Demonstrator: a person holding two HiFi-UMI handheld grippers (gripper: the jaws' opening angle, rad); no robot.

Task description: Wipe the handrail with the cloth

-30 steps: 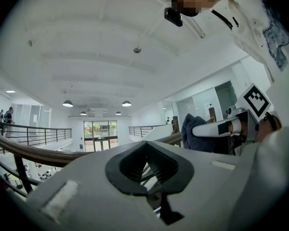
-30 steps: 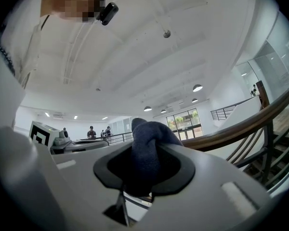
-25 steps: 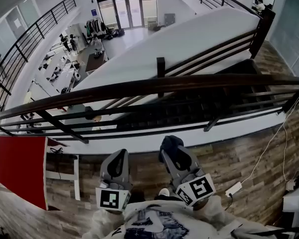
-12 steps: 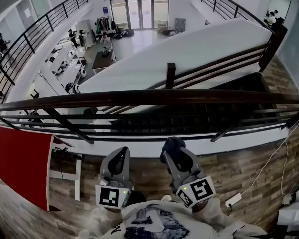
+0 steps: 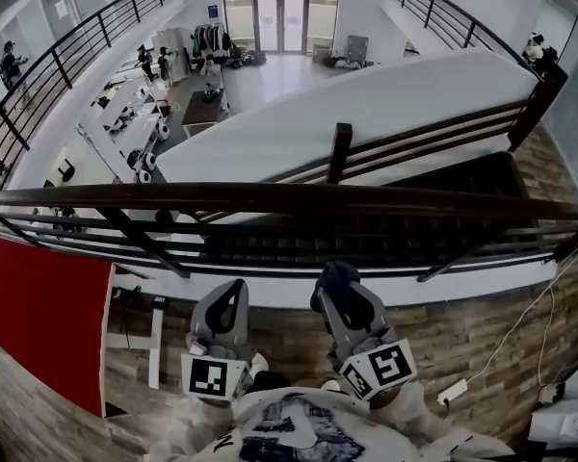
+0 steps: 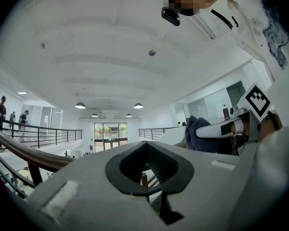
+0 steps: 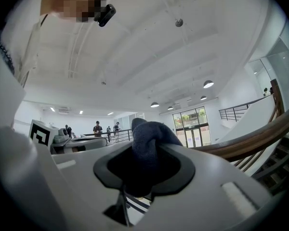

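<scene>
A dark brown handrail [image 5: 299, 198] runs across the head view above black rails, just beyond both grippers. My right gripper [image 5: 335, 279] is shut on a dark blue cloth [image 5: 333, 275], which sticks out past its tips, a short way below the rail. The cloth [image 7: 147, 143] fills the jaw opening in the right gripper view, with the handrail [image 7: 253, 138] curving at the right. My left gripper [image 5: 233, 295] is held beside it, jaws closed on nothing. In the left gripper view, the handrail [image 6: 24, 155] passes at the left and the cloth [image 6: 200, 134] shows at the right.
Beyond the railing lies a drop to a lower floor with tables and people, and a white stair wall [image 5: 366, 94]. A red panel [image 5: 43, 325] stands at the left on the wooden floor. A white power strip [image 5: 453, 391] and cable lie at the right.
The head view has shifted, so the handrail now lies level and a little lower in the picture. Both grippers stay side by side, the right still holding the cloth.
</scene>
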